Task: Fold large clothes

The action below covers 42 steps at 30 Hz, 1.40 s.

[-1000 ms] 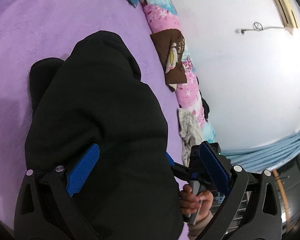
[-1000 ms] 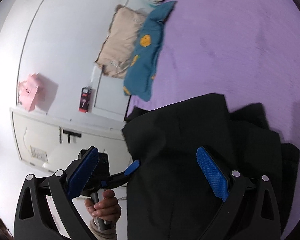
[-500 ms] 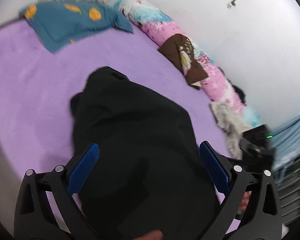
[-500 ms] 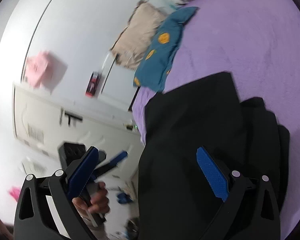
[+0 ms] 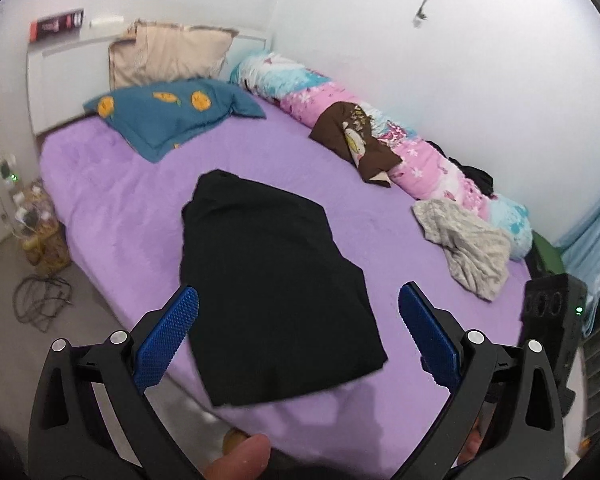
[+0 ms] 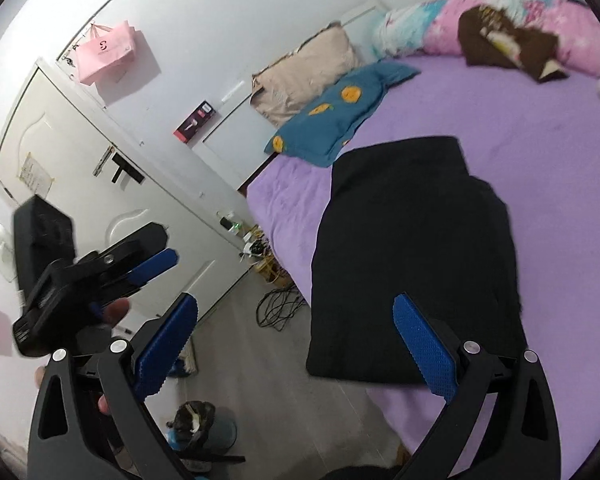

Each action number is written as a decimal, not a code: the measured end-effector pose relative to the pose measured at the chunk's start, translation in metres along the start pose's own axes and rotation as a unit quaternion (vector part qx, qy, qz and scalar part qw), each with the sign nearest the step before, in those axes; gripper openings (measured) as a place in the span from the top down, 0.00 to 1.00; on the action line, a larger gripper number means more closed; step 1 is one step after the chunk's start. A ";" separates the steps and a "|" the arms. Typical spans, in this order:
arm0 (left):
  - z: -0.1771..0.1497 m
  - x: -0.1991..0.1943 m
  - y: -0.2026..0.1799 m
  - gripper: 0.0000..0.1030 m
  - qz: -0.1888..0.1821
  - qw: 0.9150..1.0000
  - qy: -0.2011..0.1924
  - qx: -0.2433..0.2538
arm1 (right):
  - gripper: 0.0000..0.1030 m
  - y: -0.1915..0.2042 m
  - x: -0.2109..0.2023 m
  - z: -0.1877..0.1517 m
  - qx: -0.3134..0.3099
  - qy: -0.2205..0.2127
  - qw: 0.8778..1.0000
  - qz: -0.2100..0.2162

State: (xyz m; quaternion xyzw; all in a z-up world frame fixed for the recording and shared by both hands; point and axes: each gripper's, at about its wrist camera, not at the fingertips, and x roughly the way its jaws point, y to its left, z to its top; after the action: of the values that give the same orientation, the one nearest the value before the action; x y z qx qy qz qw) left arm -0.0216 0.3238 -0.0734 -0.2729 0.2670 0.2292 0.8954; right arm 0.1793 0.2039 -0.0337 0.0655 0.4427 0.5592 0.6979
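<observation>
Both claws, left gripper (image 5: 298,336) and right gripper (image 6: 296,340), are spread wide and grip nothing. A second ago they hovered close over the black garment (image 5: 268,280); now they have drawn back and risen. The garment lies as a folded rectangle near the front edge of the purple bed (image 5: 120,184), so this fold appears finished.
</observation>
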 end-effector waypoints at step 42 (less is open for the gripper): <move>-0.183 -0.162 -0.040 0.06 0.112 0.992 0.041 0.044 | 0.06 0.114 -0.132 -0.160 -0.129 -0.021 0.963 -0.235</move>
State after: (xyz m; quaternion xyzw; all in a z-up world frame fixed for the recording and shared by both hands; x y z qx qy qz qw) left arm -0.1856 0.1396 -0.0910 -0.2109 0.3418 0.3048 0.8636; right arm -0.0110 0.0705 0.0088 -0.1190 0.3553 0.4305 0.8211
